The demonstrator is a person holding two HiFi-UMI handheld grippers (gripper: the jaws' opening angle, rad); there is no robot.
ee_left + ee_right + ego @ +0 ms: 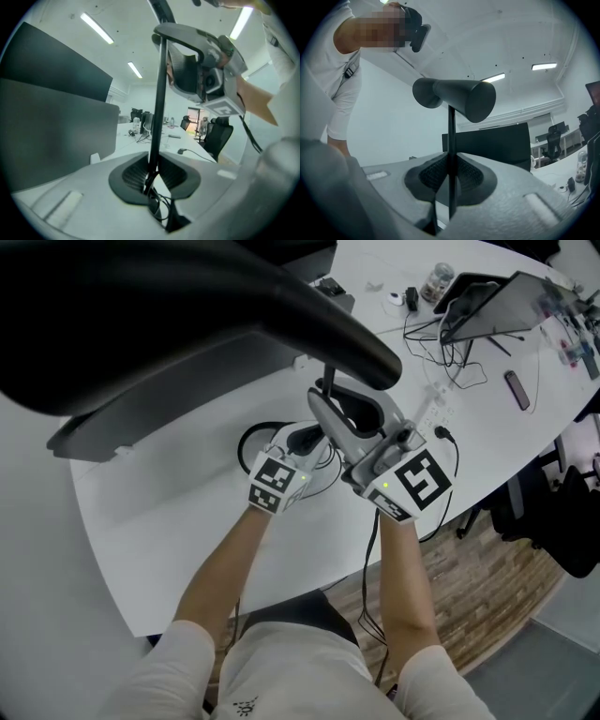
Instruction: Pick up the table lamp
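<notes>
The left hand-held gripper (153,177) is closed on the thin black stem (158,108) of the table lamp (459,96), its pads pressing the pole just above a tangle of black cable (160,206). The right hand-held gripper (451,180) clamps the same stem higher up, with the lamp's cone-shaped head directly above its jaws. Below both lies the white surface (187,521).

tally: one lamp (454,97). two grippers: left gripper (152,177), right gripper (451,180). one table (169,493), one laptop (506,306), one jar (437,282), one phone (517,390), one monitor (497,140), one person (281,662).
</notes>
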